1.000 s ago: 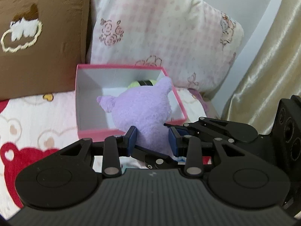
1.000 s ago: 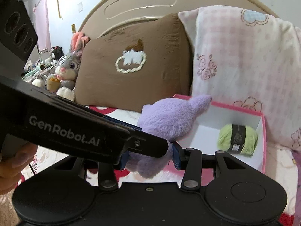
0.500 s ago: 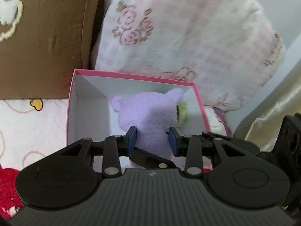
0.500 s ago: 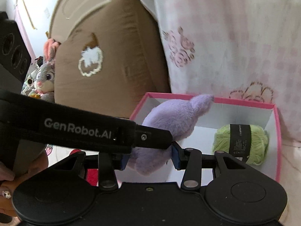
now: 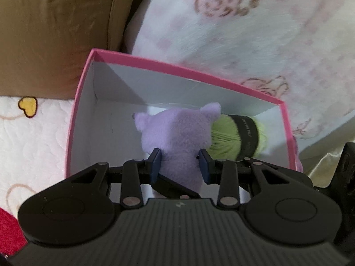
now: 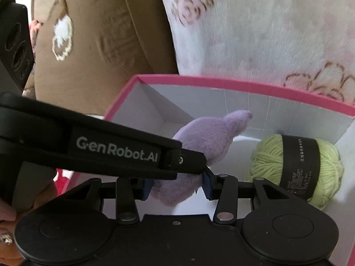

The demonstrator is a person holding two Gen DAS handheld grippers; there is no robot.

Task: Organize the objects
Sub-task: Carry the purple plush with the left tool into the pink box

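Both the left gripper [image 5: 179,166] and the right gripper [image 6: 177,185] are clenching the purple plush [image 5: 177,137], jaws pinching its body, inside the pink box [image 5: 177,69] on the bed. Beyond, green yarn [image 6: 295,166] is occupying the box's far right corner; the plush is best set down left of it before release.

Lilac plush [image 5: 177,137], lime yarn [image 5: 230,137], pink-rimmed white box [image 5: 177,68].

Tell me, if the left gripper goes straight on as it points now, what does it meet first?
Probably the white floor of the pink box. The left gripper already clamps the purple plush, so that toy would touch down first, just left of the green yarn.
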